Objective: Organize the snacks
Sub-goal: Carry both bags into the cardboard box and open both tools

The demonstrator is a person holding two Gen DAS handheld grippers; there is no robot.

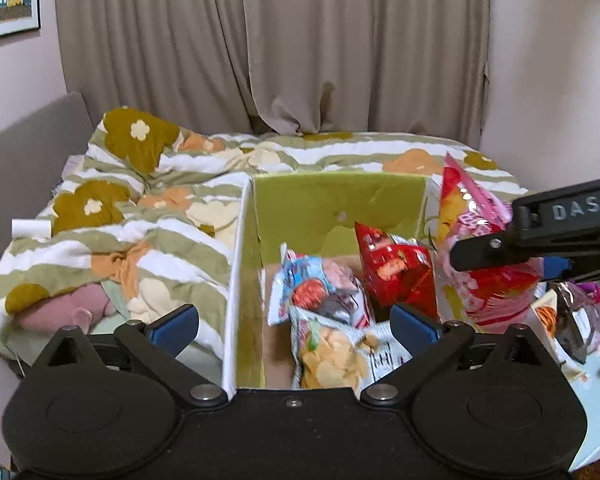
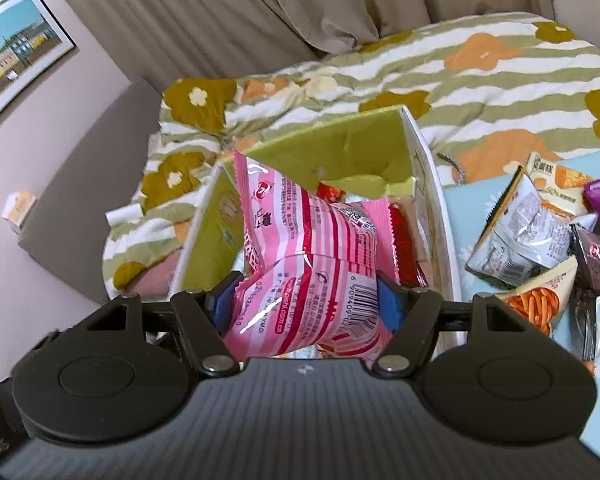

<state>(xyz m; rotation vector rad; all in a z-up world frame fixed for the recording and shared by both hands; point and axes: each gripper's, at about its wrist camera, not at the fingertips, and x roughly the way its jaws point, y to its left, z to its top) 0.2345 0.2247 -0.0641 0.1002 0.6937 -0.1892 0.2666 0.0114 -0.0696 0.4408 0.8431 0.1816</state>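
Observation:
An open box [image 1: 336, 200] with green inner walls stands on the bed; it also shows in the right wrist view [image 2: 340, 148]. Inside lie a red snack bag [image 1: 396, 268], a blue-white bag [image 1: 320, 292] and a chips bag [image 1: 332, 356]. My left gripper [image 1: 296, 324] is open and empty over the box's near edge. My right gripper [image 2: 306, 300] is shut on a pink striped snack bag [image 2: 308, 248] and holds it above the box's right side. The pink bag [image 1: 476, 220] and the right gripper's black body [image 1: 548, 228] show in the left wrist view.
Several loose snack bags [image 2: 540, 248] lie on a light blue surface [image 2: 472, 196] right of the box. A floral striped blanket [image 1: 140, 208] covers the bed behind and left. Curtains [image 1: 300, 40] hang at the back. A grey headboard [image 1: 20, 160] stands at the left.

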